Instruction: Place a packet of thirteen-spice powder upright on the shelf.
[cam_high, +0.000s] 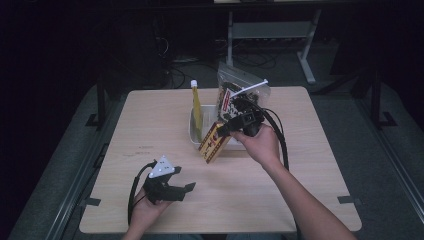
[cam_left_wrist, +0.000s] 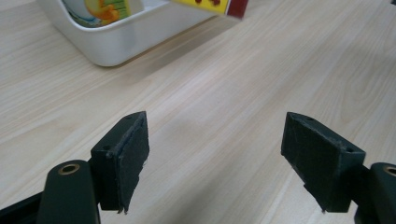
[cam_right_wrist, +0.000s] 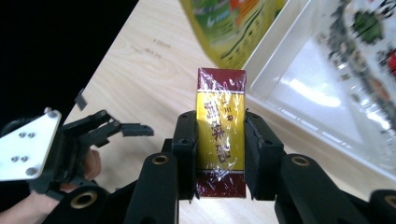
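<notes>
Light wooden table (cam_high: 300, 165), white bin (cam_high: 192, 131) standing on it

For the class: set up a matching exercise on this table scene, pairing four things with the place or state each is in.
Things:
1. red and yellow box
2. yellow pouch
3. left gripper
4. clear zip bag

States:
A. jaws open over bare tabletop
B. clamped between the right gripper's jaws
C. stands upright at the left end of the white tray
D. at the tray's right end, behind the right gripper

Pairs: 1-B, 2-C, 3-A, 4-D
</notes>
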